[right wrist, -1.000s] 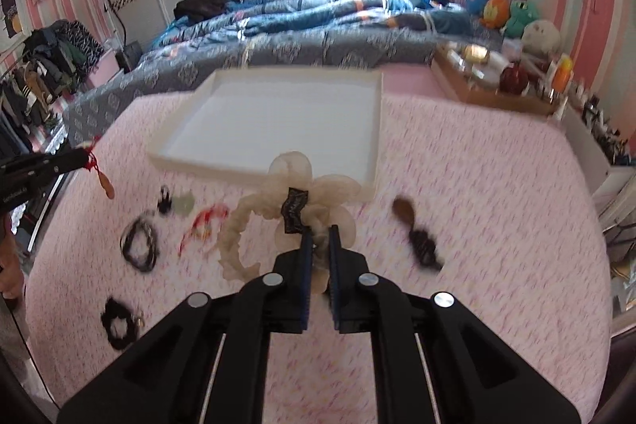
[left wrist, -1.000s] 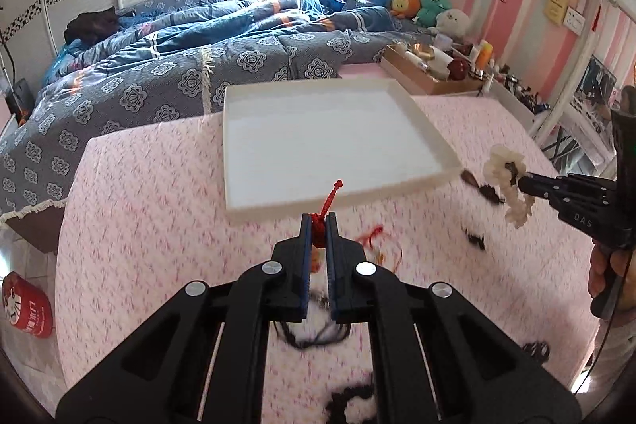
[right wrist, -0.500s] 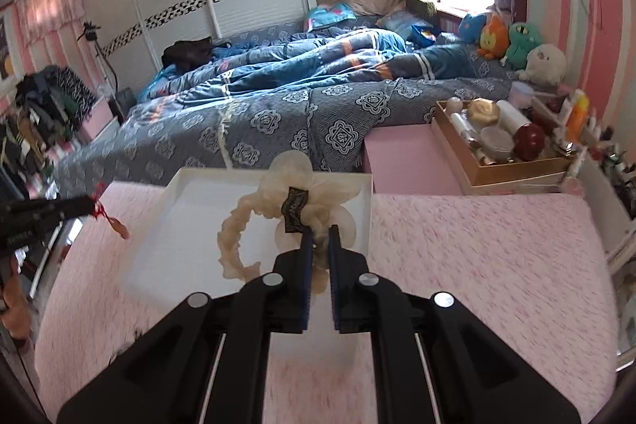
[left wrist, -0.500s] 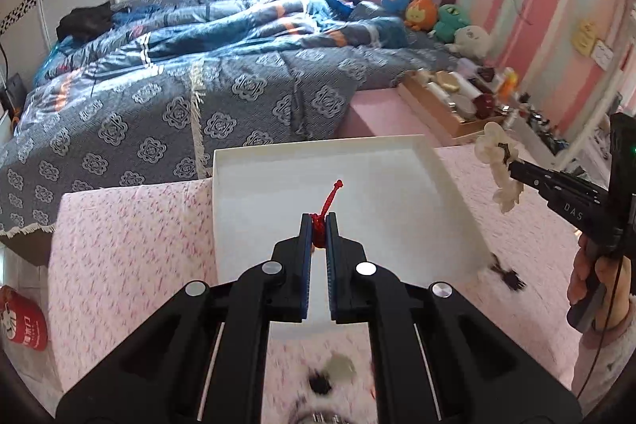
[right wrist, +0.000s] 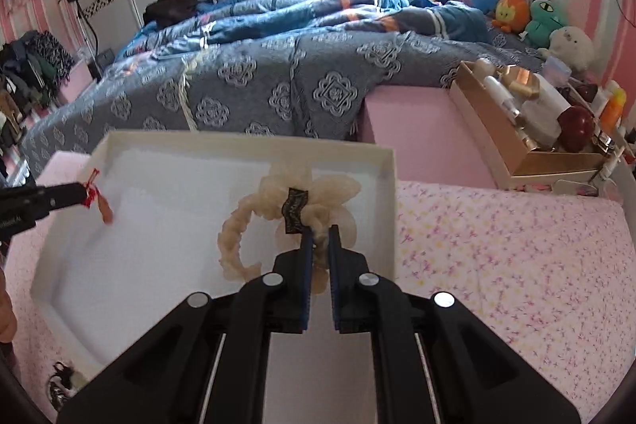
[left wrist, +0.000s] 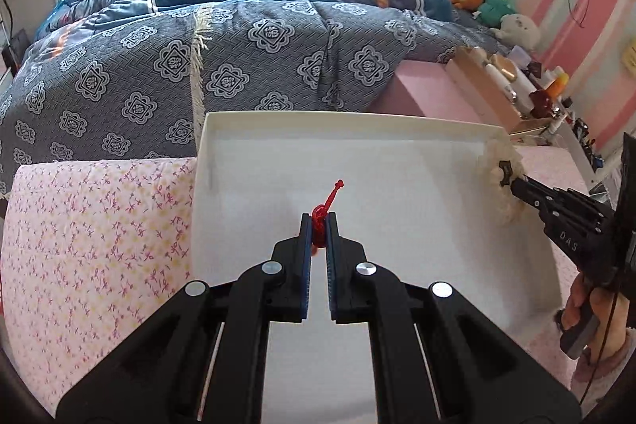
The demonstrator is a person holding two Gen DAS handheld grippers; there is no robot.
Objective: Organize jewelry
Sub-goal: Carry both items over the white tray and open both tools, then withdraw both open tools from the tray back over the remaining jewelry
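My left gripper is shut on a red knotted cord, held over the white tray; in the right wrist view that cord carries a small orange pendant hanging below the left gripper. My right gripper is shut on a cream ruffled hair tie with a black label, hanging over the right half of the tray. From the left wrist view the same hair tie and right gripper sit at the tray's right rim.
The tray lies on a pink floral table cover. A bed with a grey patterned quilt runs behind it. A wooden box of bottles stands at the back right. A dark jewelry piece lies near the tray's front left corner.
Both grippers moved forward and down from over the loose jewelry to above the tray, each still carrying its piece. The tray now fills the lower part of both views.
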